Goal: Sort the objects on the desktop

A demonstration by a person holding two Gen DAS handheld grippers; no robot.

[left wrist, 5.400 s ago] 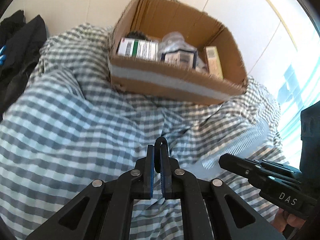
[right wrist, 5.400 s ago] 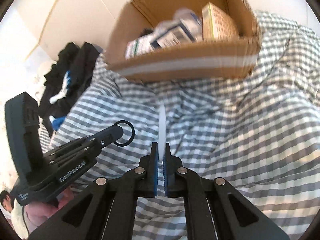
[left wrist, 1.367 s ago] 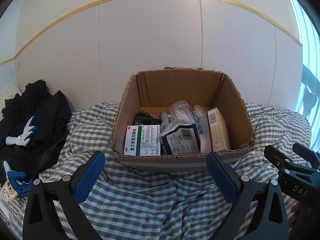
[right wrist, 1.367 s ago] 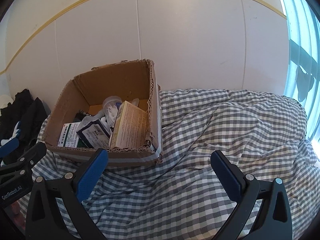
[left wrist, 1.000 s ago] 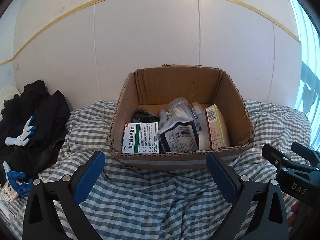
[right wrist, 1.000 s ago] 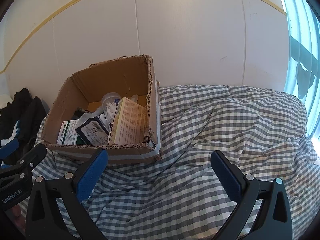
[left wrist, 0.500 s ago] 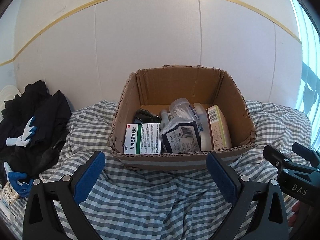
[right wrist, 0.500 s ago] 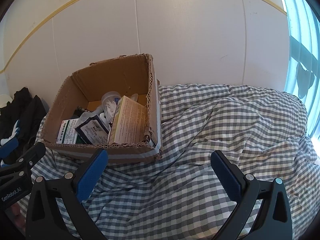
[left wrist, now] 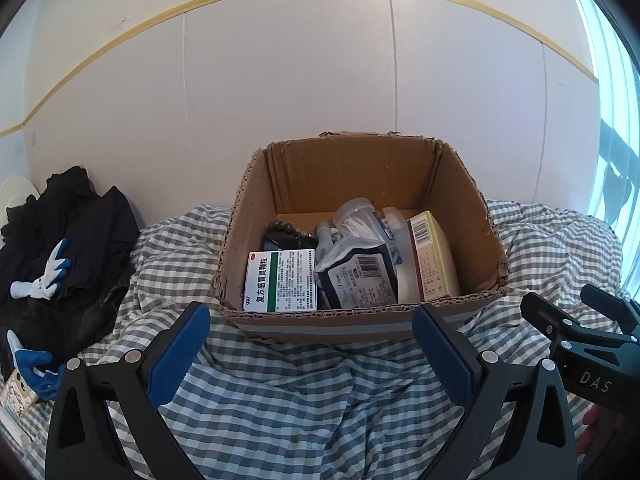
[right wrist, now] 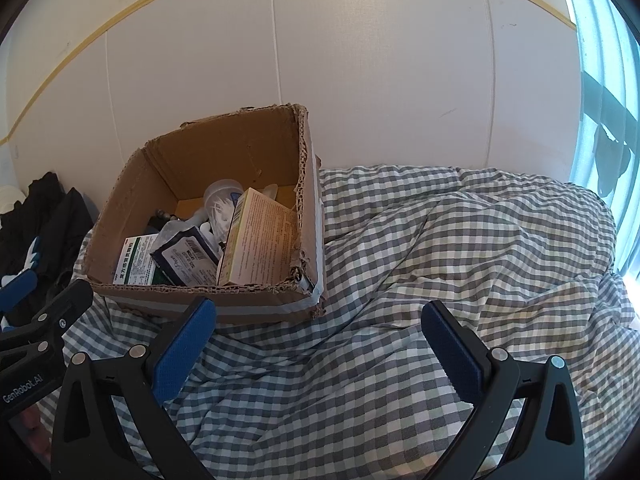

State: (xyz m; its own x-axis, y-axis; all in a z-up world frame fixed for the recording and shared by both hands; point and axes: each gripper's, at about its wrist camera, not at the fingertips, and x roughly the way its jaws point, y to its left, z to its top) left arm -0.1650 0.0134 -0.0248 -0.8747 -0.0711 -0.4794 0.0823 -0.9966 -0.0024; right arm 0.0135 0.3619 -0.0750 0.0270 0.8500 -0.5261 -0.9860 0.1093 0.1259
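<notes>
With your left gripper (left wrist: 310, 350) and right gripper (right wrist: 318, 350) both spread wide and empty above the grey checked bedcover (right wrist: 440, 248), the sorted items sit packed upright in the brown cardboard box (left wrist: 360, 322) at frame centre, apparently to save space.

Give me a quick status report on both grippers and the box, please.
Left gripper open, empty. Right gripper open, empty. Box upright on the bedspread, packed with items. Nothing blocking it.

Packages in box (left wrist: 460, 304) on blanket (right wrist: 440, 264), seemingly against wall (left wrist: 320, 80)
</notes>
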